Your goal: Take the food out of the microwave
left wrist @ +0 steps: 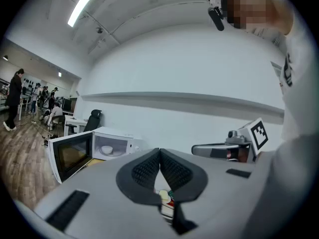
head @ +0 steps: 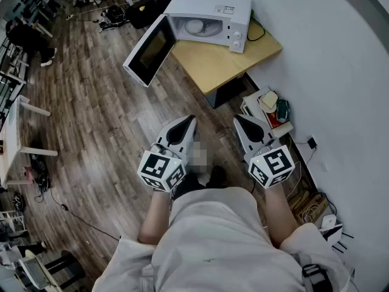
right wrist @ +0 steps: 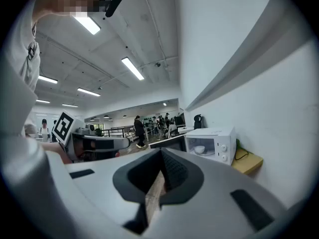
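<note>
Food: a pale bowl (head: 196,26) sits inside the cavity of the white microwave (head: 213,5), at the far end of the scene; what the bowl contains is too small to tell; the microwave door (head: 149,48) stands swung fully out to the left, so the cavity is open to a straight reach from the front; the microwave occupies the far left corner of a wooden bench (head: 228,62) set against the right-hand wall; left gripper (head: 190,120) and right gripper (head: 239,119) are held side by side near the person's body, well apart from the bench, pointing roughly level toward the microwave; the jaws of both are pressed together with nothing between them, a posture judged to suit the approach; they would have to part before either could take the bowl; bare wood floor (head: 91,114) lies between person and bench.
</note>
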### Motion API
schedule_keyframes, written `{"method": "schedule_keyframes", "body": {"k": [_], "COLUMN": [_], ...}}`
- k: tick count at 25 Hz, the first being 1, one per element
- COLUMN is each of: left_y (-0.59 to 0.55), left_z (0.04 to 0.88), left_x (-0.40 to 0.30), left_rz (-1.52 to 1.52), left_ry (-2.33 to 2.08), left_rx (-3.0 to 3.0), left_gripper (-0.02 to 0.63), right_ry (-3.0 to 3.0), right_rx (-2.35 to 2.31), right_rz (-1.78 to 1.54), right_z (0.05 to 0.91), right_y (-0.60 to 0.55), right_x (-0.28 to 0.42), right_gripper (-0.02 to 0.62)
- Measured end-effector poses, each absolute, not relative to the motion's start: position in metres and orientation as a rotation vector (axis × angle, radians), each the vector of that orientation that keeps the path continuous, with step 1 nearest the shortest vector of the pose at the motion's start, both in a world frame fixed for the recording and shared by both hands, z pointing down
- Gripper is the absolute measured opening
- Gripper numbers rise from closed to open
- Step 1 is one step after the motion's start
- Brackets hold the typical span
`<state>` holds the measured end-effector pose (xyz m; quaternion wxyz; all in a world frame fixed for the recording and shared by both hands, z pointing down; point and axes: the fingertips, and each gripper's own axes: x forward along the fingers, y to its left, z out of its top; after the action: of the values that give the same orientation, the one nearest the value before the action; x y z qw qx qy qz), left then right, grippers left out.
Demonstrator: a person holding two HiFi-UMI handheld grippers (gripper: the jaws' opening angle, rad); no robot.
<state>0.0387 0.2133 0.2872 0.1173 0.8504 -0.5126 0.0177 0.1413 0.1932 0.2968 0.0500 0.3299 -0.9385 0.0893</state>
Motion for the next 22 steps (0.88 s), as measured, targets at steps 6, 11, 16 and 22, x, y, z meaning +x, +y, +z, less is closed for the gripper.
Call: {"method": "schedule_keyframes", "body": {"k": [6,11,16,22], "left_y": [0.221,0.225,0.221,0.205], "left_z": [0.290,0.292,0.298,0.300], "left_x": [0.043,0.041,0.040,0.034], "left_rz": [0.103,0.094,0.111,0.098], "left_ry": [-1.486,-1.488,-1.473,-1.444], "left_rx": [2.496,2.489,2.496,2.510], "left_gripper": [0.008,0.008,0.008,0.008], "right_ry": [-2.853,-2.857,-2.896,-2.872], "right_rx": [1.031,1.010,1.022,1.037], "right_rz": [0.237,0.205,0.232,0.204], "right_z": [0.290,0.287,0.286,0.288], "right_y": [0.199,0.208,0.206,0.197], "right_x": [0.145,0.140,0.136,0.130], "right_gripper": [-0.002,-0.002,-0.002,-0.002]}}
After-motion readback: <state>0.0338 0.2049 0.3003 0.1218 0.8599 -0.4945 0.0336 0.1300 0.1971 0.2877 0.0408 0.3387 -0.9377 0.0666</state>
